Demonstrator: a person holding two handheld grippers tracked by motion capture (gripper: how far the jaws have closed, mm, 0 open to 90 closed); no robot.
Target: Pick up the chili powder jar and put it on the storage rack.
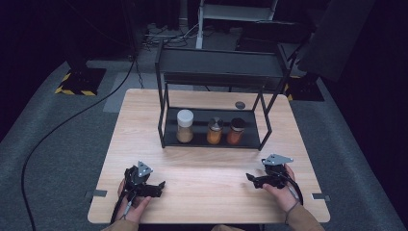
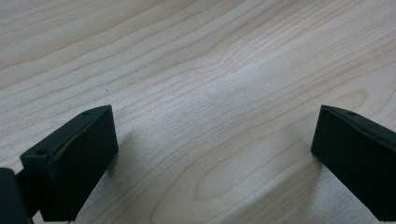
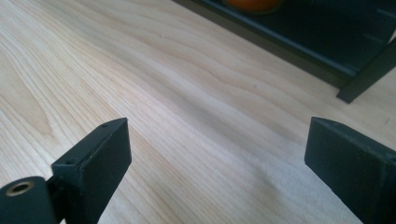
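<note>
My left gripper (image 1: pixel 160 186) lies low over the wooden table (image 1: pixel 202 168) near its front left, held in a hand, with its tips pointing toward the middle. In the left gripper view its jaws (image 2: pixel 215 154) stand wide apart over bare wood. My right gripper (image 1: pixel 250 179) sits near the front right in the other hand, tips pointing left. The right gripper view shows that gripper (image 3: pixel 217 154) open too, with nothing between the jaws, just above the tabletop.
A black two-tier rack (image 1: pixel 168 139) stands at the table's back middle. Its lower shelf holds a white-lidded jar (image 1: pixel 184 126), a metal-lidded orange jar (image 1: pixel 214 131) and a dark-lidded reddish jar (image 1: pixel 235 131). A small dark disc (image 1: pixel 239 105) lies behind it. The rack's base edge (image 3: pixel 303 51) shows ahead of the right gripper.
</note>
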